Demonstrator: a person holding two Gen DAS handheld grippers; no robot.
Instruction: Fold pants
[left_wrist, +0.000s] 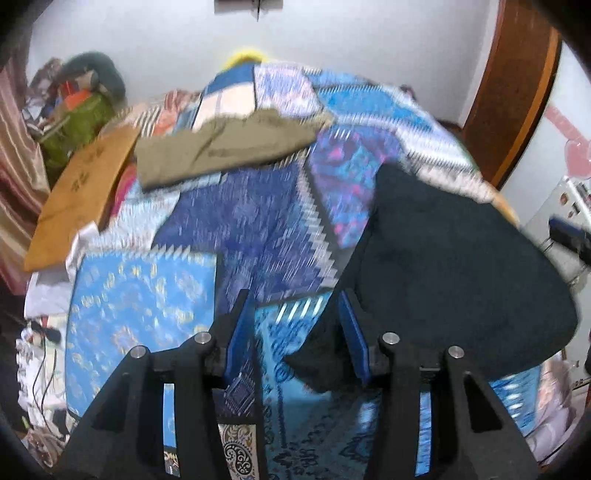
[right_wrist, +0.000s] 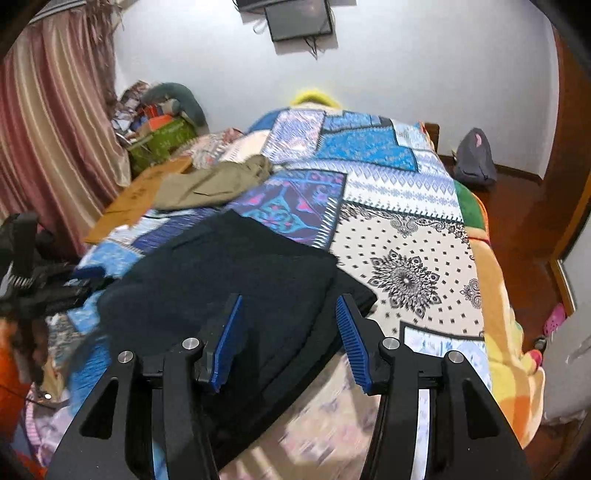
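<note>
Dark pants (right_wrist: 229, 288) lying folded in a soft heap on a bed under a patchwork bedspread (right_wrist: 406, 236). The right gripper (right_wrist: 288, 343) hovers over the near end of the pants, jaws parted, nothing pinched between them; the cloth lies below and ahead of the gap. The left gripper (left_wrist: 295, 332) likewise has its jaws released and empty, with the pants just to the right of its right jaw and bare bedspread ahead.

Handling, as judged: light, limp fabric that will sag and drape rather than hold a shape; not fragile, not slippery. The layered near edge, below the right jaws, looks the best hold, with a second grip at the corner beside the left jaws.

Beyond both jaws, farther up the bed, lie khaki pants (right_wrist: 214, 184) and a brown cardboard sheet (left_wrist: 81, 192). A striped curtain (right_wrist: 48, 147) hangs to the left, a white wall stands ahead, and a grey backpack (right_wrist: 474, 158) sits on the wooden floor to the right.
</note>
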